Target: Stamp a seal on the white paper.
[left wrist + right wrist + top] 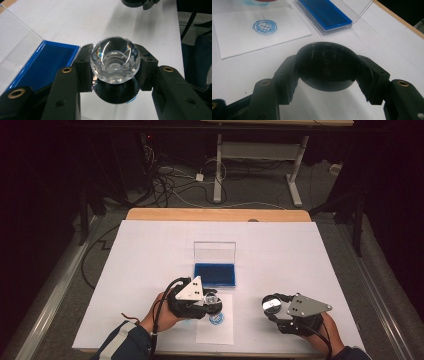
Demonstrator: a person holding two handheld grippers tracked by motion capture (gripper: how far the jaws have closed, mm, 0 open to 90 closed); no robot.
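Clearly, a stamping job is in hand: a stamp with a faceted clear knob (115, 62) is pinched at its sides between the fingers of the left gripper (209, 301), and it is held just above a sheet of paper (215, 327) on the white surface (150, 250). A round blue print (264, 26) is already seen on that sheet, as the right gripper view shows. The stamp's black round cap (327, 65) is clamped across its rim by the fingers of the right gripper (272, 305), well apart from the stamp. An open blue ink pad (215, 274), its clear lid raised, lies just beyond the paper. The knob is judged to be hard, smooth and rather slippery, and probably heavy for its size if it is glass, so a chip could be expected from a drop. A hold across the widest belt of facets, as now, is thought safest, since a grip nearer the crown could let it squirt out. The cap is judged light and stiff, and is best taken by its edge.
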